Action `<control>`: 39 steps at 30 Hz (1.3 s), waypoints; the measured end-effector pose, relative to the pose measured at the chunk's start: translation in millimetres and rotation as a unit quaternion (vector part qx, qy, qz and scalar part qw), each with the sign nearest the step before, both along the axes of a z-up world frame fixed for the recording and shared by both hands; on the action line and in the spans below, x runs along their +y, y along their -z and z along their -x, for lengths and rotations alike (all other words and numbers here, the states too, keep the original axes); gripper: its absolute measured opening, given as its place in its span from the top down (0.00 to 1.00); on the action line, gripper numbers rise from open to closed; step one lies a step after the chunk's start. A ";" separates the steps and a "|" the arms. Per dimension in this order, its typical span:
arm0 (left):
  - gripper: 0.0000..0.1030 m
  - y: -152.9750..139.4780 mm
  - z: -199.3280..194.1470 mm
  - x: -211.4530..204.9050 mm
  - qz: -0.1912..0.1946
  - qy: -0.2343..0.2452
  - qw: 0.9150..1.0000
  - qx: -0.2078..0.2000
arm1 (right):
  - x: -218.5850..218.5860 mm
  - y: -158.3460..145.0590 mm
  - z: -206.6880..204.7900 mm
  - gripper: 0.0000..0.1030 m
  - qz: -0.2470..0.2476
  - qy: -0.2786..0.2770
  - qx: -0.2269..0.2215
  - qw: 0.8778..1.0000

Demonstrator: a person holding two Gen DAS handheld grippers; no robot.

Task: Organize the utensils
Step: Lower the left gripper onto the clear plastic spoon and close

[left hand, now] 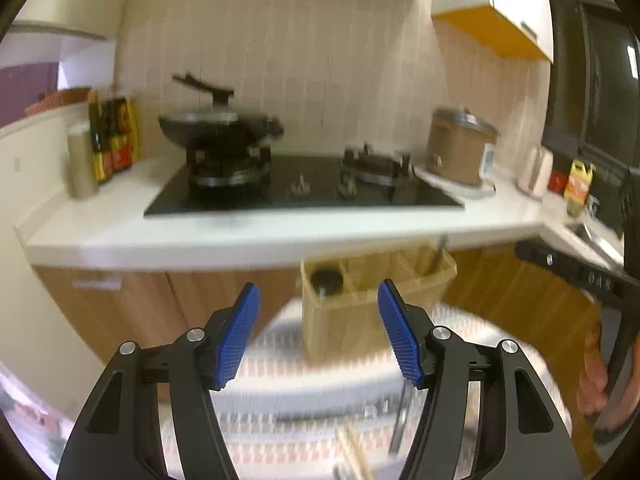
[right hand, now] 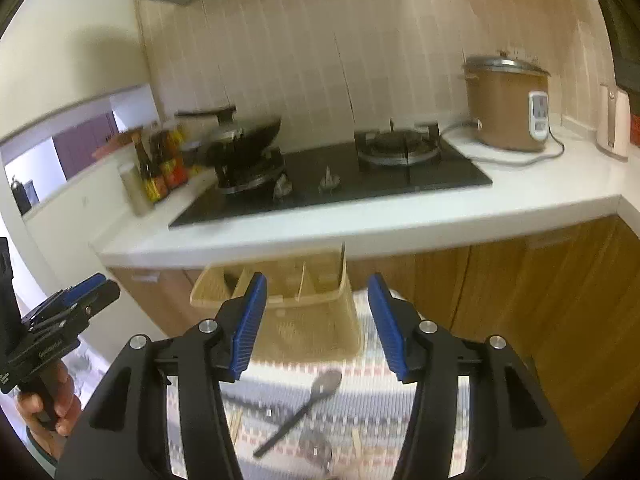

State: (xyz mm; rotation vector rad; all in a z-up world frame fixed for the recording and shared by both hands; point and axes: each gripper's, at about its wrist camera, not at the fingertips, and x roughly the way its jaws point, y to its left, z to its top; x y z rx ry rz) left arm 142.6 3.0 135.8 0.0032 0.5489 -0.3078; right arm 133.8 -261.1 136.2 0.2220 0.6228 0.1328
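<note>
A beige slotted utensil caddy (left hand: 352, 312) stands at the far side of a round table covered with a patterned cloth (left hand: 304, 384). A black round-ended utensil (left hand: 326, 280) sits in its left compartment and a metal handle (left hand: 439, 254) stands in its right one. My left gripper (left hand: 319, 332) hovers open in front of the caddy, with nothing between its pads. My right gripper (right hand: 318, 324) is also open and empty, facing the caddy (right hand: 296, 320). A long dark-handled spoon (right hand: 304, 404) lies on the cloth below it, beside another metal utensil (right hand: 316, 450). Chopsticks (left hand: 354, 456) lie near me.
Behind the table runs a white countertop (right hand: 360, 224) with a black gas hob (right hand: 340, 184), a wok (left hand: 218, 128), sauce bottles (left hand: 112, 140) and a brown rice cooker (right hand: 506, 108). Wooden cabinet doors (right hand: 540, 280) stand below. A hand (right hand: 48, 408) holds the left gripper's handle.
</note>
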 end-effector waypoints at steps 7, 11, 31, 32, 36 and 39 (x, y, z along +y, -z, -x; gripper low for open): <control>0.42 43.7 23.6 18.4 -0.027 0.029 0.997 0.067 | 15.7 36.0 7.4 0.51 0.025 -0.023 0.092 0.995; 0.42 67.1 23.1 18.0 -0.040 0.076 0.992 0.096 | 28.4 65.0 1.7 0.51 0.051 -0.054 0.160 0.984; 0.40 157.5 -22.0 -62.6 -0.184 0.300 0.924 0.147 | 49.5 164.3 -15.8 0.51 0.106 -0.200 0.279 0.933; 0.39 159.3 -26.4 -68.6 -0.193 0.310 0.919 0.148 | 49.2 164.9 -15.2 0.51 0.104 -0.203 0.279 0.933; 0.39 165.2 -43.4 -85.0 -0.197 0.341 0.904 0.165 | 49.3 170.5 -12.5 0.51 0.114 -0.212 0.275 0.931; 0.39 173.9 -50.9 -95.3 -0.220 0.349 0.895 0.169 | 46.4 176.4 -13.0 0.51 0.115 -0.212 0.274 0.931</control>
